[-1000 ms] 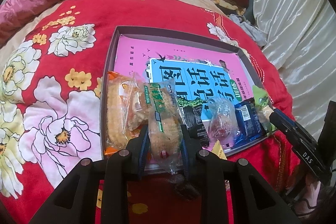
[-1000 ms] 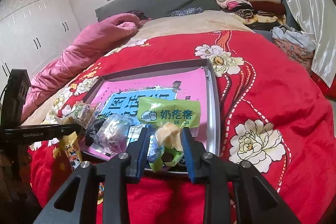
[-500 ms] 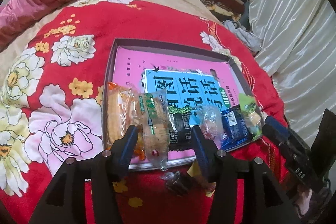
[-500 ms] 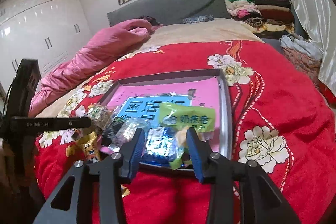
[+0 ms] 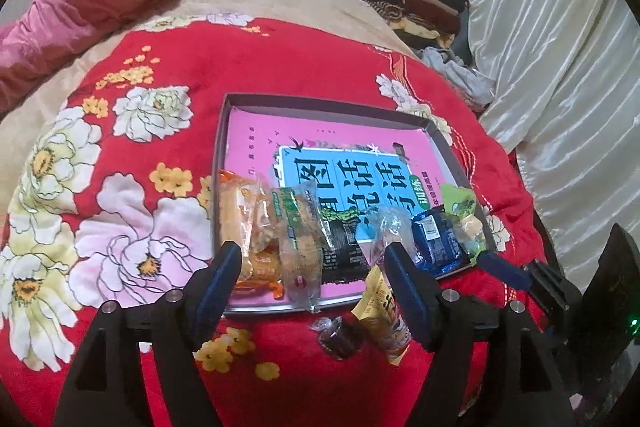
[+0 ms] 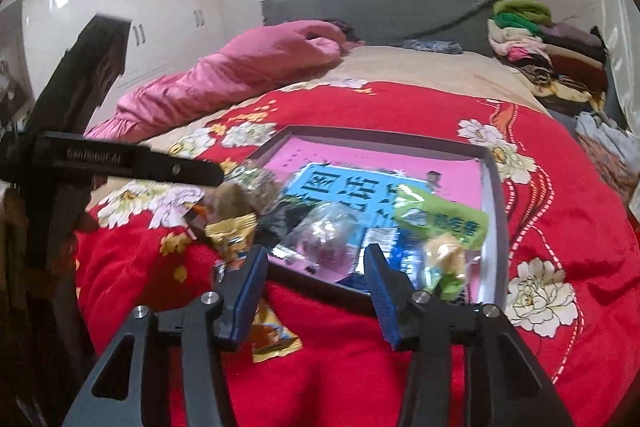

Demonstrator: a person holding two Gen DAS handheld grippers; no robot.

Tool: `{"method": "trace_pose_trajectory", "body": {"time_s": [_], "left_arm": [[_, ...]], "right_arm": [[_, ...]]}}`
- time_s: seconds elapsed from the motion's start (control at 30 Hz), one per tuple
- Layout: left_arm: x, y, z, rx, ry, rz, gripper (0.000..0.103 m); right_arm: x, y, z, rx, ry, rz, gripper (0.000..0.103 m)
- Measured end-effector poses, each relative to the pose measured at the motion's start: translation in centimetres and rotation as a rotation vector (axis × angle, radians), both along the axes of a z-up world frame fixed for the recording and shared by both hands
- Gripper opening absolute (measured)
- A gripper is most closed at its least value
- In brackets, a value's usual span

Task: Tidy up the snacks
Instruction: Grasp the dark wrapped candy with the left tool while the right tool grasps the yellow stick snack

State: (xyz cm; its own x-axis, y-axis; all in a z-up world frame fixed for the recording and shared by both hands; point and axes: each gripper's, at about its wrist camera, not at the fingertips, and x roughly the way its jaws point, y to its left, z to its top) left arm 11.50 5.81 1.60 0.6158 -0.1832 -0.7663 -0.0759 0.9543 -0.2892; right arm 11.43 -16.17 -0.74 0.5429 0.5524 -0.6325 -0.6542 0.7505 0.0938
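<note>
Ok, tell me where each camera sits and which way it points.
Left wrist: on the left claw, looking along its open fingers at the tray of snacks on the red floral blanket.
Right wrist: on the right claw, open, facing the tray's near corner and the headboard.
Shared: tray, green snack bag, pink quilt.

My left hand-held gripper (image 5: 312, 273) hangs wide open, empty, at the near edge of the tray (image 5: 256, 99). Along that edge inside the tray lie snack packets (image 5: 298, 239). Just outside it, on the red bedspread (image 5: 280, 63), sit a yellow packet (image 5: 386, 311) and a dark candy (image 5: 338, 337).
</note>
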Motion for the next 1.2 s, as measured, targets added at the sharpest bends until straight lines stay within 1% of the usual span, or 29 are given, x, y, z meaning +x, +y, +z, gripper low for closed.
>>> {"method": "trace_pose_trajectory", "body": {"time_s": [0.17,0.37,0.73,0.83,1.07,1.13,1.2], "left_arm": [[-0.8,0.9,0.6,0.000,-0.006,0.017,0.076],[-1.8,1.7,0.3,0.012,0.008,0.023,0.076],[-3.2,0.7,0.0,0.030,0.028,-0.014,0.076],[-3.6,0.5,-0.6,0.029,0.052,-0.029,0.076],[-4.8,-0.6,-3.5,0.024,0.149,-0.078,0.076],[-4.9,-0.8,-4.3,0.022,0.172,-0.085,0.076],[-4.8,-0.8,-4.5,0.015,0.178,-0.085,0.076]], "right_arm": [[-0.5,0.5,-0.1,-0.009,0.004,0.028,0.054],[-0.9,1.4,-0.5,-0.026,0.013,0.065,0.055],[-2.0,3.6,-2.0,-0.092,0.029,0.136,0.055],[-1.9,3.9,-2.4,-0.104,0.038,0.143,0.055],[-1.7,5.3,-3.7,-0.157,0.034,0.166,0.055],[-1.6,5.6,-4.2,-0.172,0.034,0.170,0.053],[-1.4,5.8,-4.6,-0.183,0.035,0.175,0.044]]}}
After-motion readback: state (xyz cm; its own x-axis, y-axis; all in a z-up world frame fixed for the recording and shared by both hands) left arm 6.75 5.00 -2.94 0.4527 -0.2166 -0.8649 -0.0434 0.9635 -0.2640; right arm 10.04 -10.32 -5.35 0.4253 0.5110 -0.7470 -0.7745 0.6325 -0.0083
